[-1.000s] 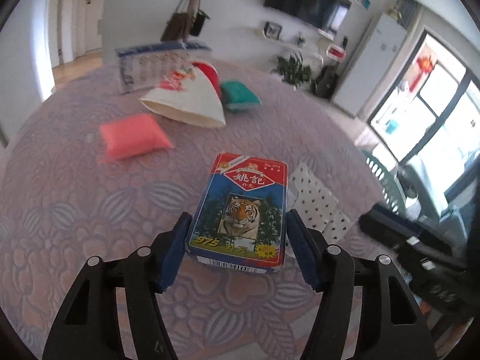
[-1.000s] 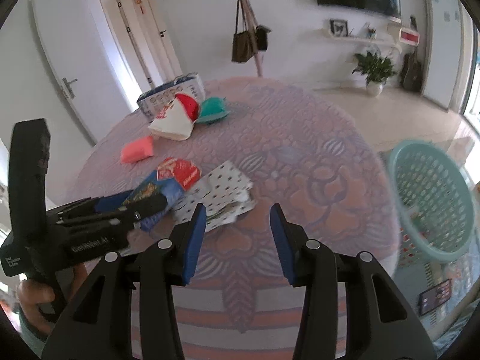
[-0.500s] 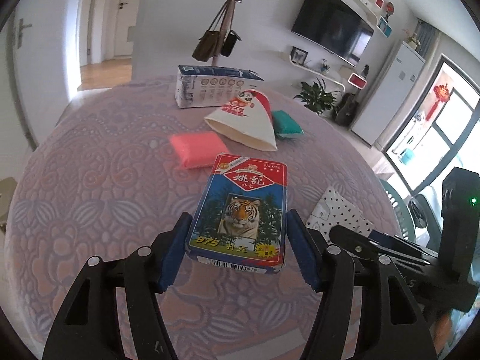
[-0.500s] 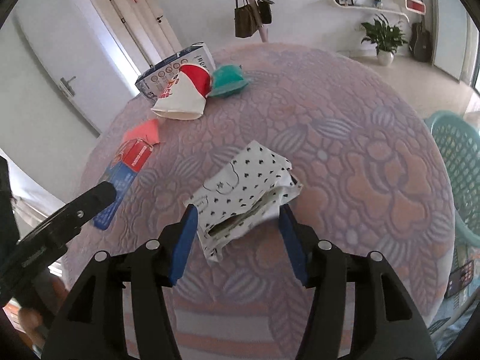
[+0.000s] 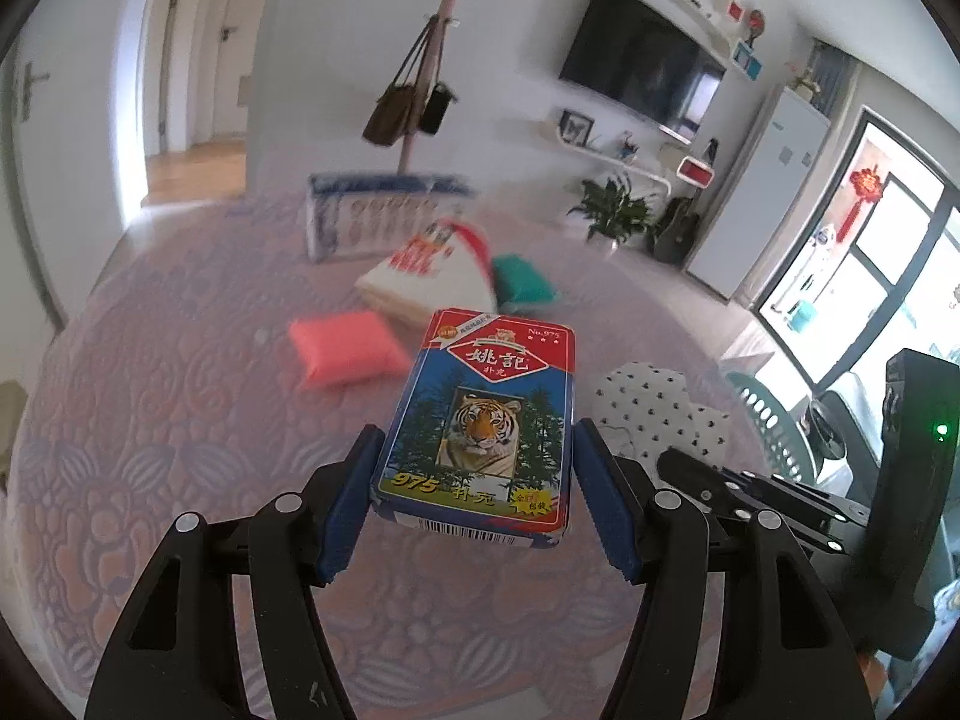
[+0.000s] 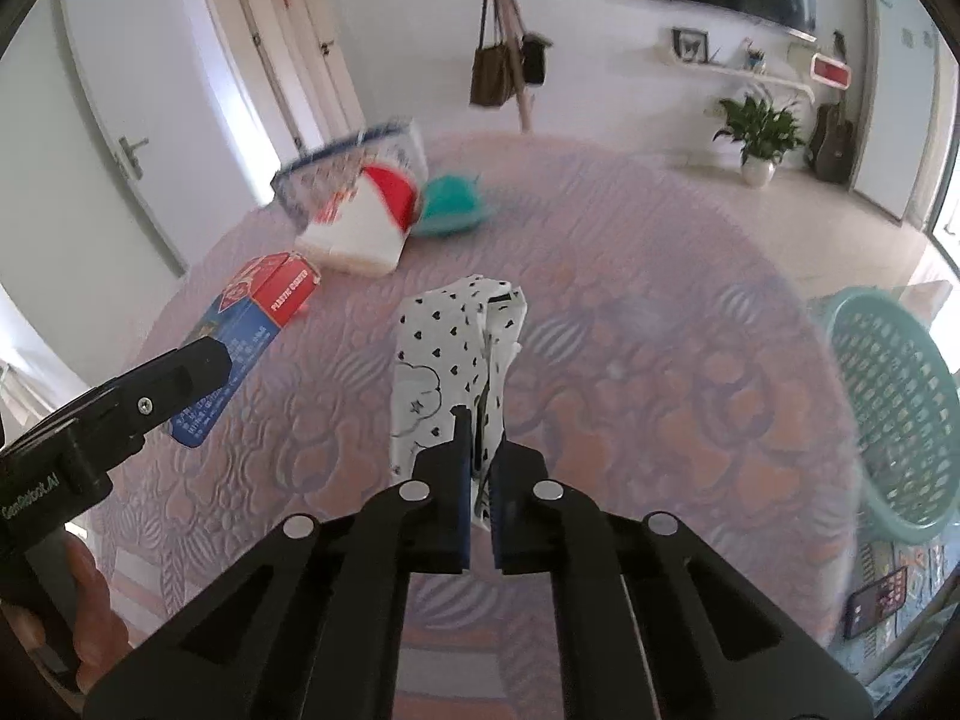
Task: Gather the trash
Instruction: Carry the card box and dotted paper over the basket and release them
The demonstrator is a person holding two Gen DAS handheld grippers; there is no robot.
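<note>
Here left claw [image 5: 477, 483] clamps card box [image 5: 483, 420]; right claw [image 6: 478, 495] pinches spotted bag [image 6: 456, 360].

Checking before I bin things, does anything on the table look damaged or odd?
The white heart-print packet in the right hand-held gripper is crumpled and torn open at its top. The card box looks intact.

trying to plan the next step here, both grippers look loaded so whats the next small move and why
Probably swing the right gripper rightward toward the teal basket and release there. Its jaws are pinched shut on the heart-print wrapper, which hangs clear of the bed, and the basket sits open beside the bed's right edge. The left gripper holds the card box and can follow.
</note>
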